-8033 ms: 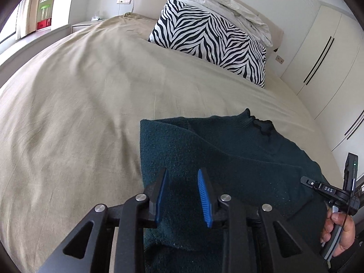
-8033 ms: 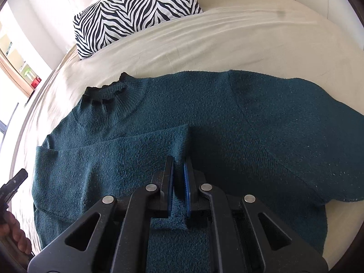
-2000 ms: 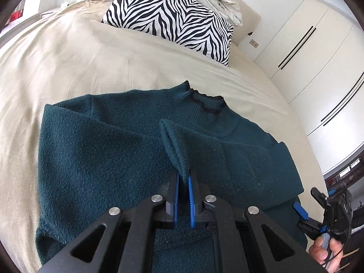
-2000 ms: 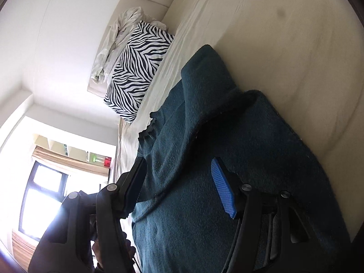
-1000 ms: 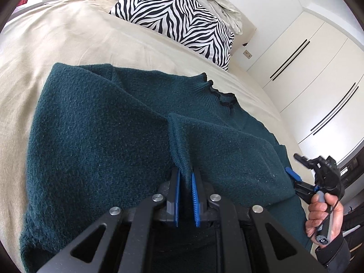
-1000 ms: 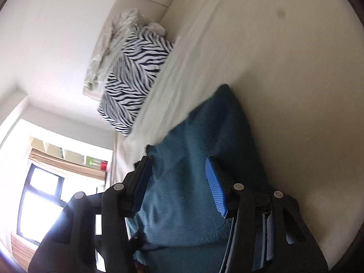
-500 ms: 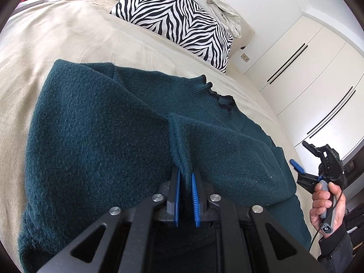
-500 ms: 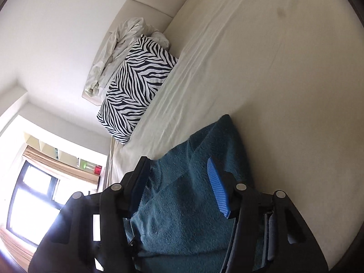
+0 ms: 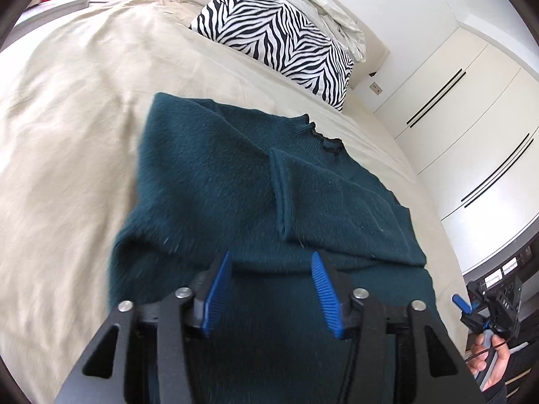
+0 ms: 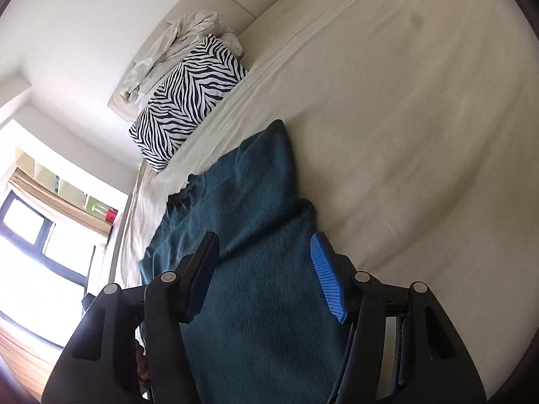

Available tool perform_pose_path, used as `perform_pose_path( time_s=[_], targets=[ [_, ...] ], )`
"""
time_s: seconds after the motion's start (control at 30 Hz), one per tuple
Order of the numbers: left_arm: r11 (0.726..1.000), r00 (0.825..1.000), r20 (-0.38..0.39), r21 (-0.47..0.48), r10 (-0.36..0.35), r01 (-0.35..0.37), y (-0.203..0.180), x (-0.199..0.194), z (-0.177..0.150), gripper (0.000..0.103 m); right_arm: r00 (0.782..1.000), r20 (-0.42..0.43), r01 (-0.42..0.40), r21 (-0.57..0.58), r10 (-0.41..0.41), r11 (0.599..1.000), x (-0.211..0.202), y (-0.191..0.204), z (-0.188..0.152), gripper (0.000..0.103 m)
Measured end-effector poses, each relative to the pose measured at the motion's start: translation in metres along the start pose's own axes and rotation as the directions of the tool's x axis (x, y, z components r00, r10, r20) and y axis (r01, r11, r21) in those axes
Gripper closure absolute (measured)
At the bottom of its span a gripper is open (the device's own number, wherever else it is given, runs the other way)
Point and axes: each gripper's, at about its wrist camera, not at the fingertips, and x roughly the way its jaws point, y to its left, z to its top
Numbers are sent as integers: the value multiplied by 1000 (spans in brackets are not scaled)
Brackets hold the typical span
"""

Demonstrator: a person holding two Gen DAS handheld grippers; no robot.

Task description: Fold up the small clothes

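Sweater (image 9: 209, 202), dark teal knit, flat on beige bed (image 9: 67, 128), sleeve folded across chest; left gripper (image 9: 271, 289) spread, empty; right gripper (image 10: 266, 276) spread, seemingly empty; window (image 10: 30, 235) visible only right view, lower left.

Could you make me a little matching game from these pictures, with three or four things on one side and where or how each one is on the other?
Things:
1. sweater
2. zebra pillow
3. left tongs
4. wardrobe doors

States:
a. white, with long dark handles
b. open, holding nothing
c. propped at the head of the bed
d. lying on the beige cover, one sleeve folded across its front

Pairs: 1-d, 2-c, 3-b, 4-a
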Motion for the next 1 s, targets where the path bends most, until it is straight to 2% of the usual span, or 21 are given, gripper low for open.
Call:
perform_pose_path(
  time_s=[0.13,0.2,0.33,0.43,0.6,0.77,0.9,1.0],
  targets=[
    [997,998,-13,-45,54,-55,15,-62,-39,41,999,-31,41,-33,-42,999,-73,-19,-55,46],
    [995,996,-31,-45,88,-89,20,-87,-62,41,994,-40,95,-47,-97,994,-100,-29,-81,46],
    [991,988,-83,-21,130,-133,22,-121,-108,41,987,-90,130,1,-130,991,-132,-59,-121,46],
    [993,984,-143,-27,107,-112,23,-131,-137,41,981,-132,145,13,-142,989,-143,-73,-148,46],
    [994,977,-185,2,106,-108,17,-141,-167,41,982,-136,134,31,-129,990,-155,-77,-168,46],
    [997,975,-209,-27,72,-79,20,-150,-185,40,975,-120,189,19,-186,982,-167,-71,-169,46],
    [997,971,-234,-44,48,-60,24,-153,-190,41,979,-139,161,59,-152,985,-167,-80,-169,46],
    [996,966,-257,-67,37,-56,25,-151,-190,42,977,-169,142,41,-134,989,-155,-75,-172,47]
  ],
)
